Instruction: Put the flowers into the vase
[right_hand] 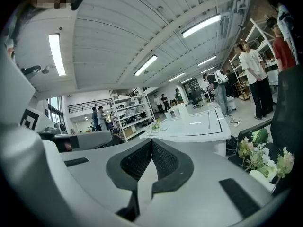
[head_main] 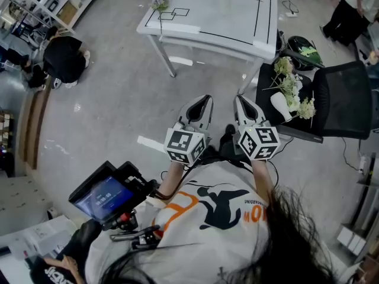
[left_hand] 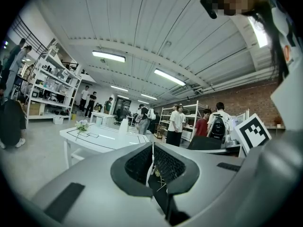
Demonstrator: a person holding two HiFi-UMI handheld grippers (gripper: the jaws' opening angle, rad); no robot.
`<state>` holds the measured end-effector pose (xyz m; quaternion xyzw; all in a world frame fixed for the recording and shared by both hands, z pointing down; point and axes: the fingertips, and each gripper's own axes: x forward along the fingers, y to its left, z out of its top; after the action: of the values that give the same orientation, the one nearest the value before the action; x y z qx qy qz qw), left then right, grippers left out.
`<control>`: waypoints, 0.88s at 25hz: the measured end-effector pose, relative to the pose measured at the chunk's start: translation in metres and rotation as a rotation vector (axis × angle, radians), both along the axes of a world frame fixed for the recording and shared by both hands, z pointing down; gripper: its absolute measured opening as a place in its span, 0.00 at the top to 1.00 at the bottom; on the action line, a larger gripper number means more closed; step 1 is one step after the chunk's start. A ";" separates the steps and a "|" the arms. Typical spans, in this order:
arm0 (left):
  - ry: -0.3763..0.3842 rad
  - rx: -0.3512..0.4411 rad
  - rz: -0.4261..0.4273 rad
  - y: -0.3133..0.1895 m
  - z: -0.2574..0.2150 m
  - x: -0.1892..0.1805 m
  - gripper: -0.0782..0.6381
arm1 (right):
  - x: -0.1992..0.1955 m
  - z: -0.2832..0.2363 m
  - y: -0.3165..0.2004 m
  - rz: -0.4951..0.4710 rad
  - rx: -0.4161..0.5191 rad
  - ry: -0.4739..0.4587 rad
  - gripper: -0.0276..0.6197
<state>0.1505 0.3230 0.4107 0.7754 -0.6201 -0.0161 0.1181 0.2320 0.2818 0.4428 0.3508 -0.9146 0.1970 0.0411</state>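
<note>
A single flower (head_main: 159,5) lies on the left corner of the white table (head_main: 237,22); it also shows as a small flower (left_hand: 83,125) in the left gripper view. A bunch of pale flowers (head_main: 291,84) rests on the black chair (head_main: 337,102) beside a white vase-like object (head_main: 280,106), and the same flowers (right_hand: 258,156) appear low on the right in the right gripper view. Both grippers hang side by side in front of the person's chest, short of the table. My left gripper (head_main: 204,101) and my right gripper (head_main: 240,101) are shut, with nothing between the jaws.
A person in black crouches at the upper left (head_main: 62,58). Someone holds a camera rig with a lit screen (head_main: 106,197) at the lower left. A green and black bag (head_main: 303,49) lies behind the chair. Shelves (left_hand: 49,86) and several standing people (left_hand: 177,122) fill the room beyond.
</note>
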 end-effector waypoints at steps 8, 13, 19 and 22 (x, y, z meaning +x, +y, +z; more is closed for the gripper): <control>-0.007 -0.016 -0.007 -0.038 0.009 -0.004 0.88 | -0.006 0.002 -0.033 -0.040 -0.011 0.000 0.94; -0.008 -0.037 -0.016 -0.059 0.016 -0.015 0.88 | -0.021 0.002 -0.056 -0.064 -0.022 -0.019 0.94; -0.007 -0.051 -0.046 -0.103 0.025 -0.038 0.88 | -0.047 0.009 -0.104 -0.107 -0.035 -0.017 0.94; -0.005 -0.055 -0.061 -0.133 0.027 -0.051 0.88 | -0.063 0.011 -0.133 -0.137 -0.042 -0.014 0.94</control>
<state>0.0992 0.1897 0.4380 0.7525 -0.6441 -0.0005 0.1373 0.1690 0.1490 0.4539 0.2850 -0.9324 0.2152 0.0554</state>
